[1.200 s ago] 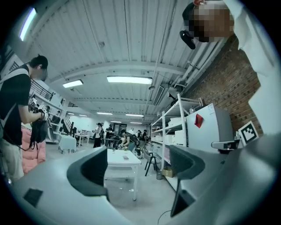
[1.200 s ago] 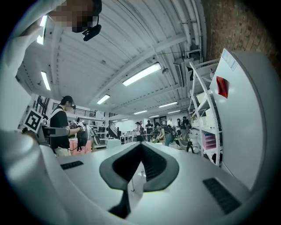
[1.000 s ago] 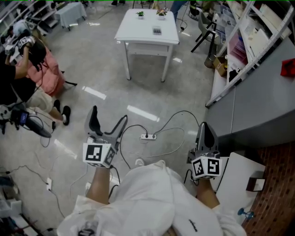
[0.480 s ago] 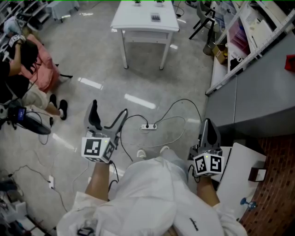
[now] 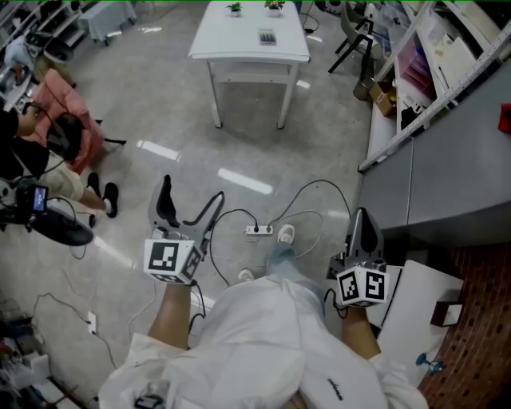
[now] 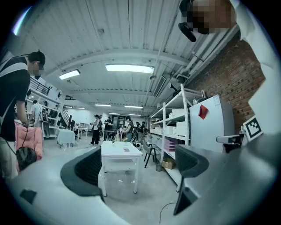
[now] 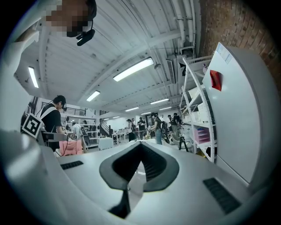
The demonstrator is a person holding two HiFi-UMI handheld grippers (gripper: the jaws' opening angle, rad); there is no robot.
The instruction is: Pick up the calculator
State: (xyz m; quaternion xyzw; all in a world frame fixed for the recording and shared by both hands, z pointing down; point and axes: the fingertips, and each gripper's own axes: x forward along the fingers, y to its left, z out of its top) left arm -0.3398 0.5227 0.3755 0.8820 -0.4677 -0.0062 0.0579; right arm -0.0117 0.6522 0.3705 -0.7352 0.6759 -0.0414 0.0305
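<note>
The calculator (image 5: pixel 267 37) is a small dark slab lying on a white table (image 5: pixel 231 48) far ahead across the floor. In the left gripper view the calculator (image 6: pixel 126 150) shows as a tiny patch on the table (image 6: pixel 115 154) between the jaws. My left gripper (image 5: pixel 192 193) is held at waist height, open and empty, its dark fingers (image 6: pixel 86 170) spread wide. At the right, my right gripper (image 5: pixel 361 216) is shut with nothing in it; in its own view the right gripper (image 7: pixel 140 148) has its tips meeting. Both are far from the calculator.
A power strip (image 5: pixel 257 231) with looping cables lies on the floor ahead. A grey cabinet (image 5: pixel 447 176) and shelving (image 5: pixel 431 48) line the right side. A person (image 5: pixel 48 136) sits on the floor at the left. Two small potted plants (image 5: pixel 234 7) stand on the table's far edge.
The view has shifted a little toward the table and a foot has stepped forward by the power strip. Both grippers keep their pose: left open, right shut.
</note>
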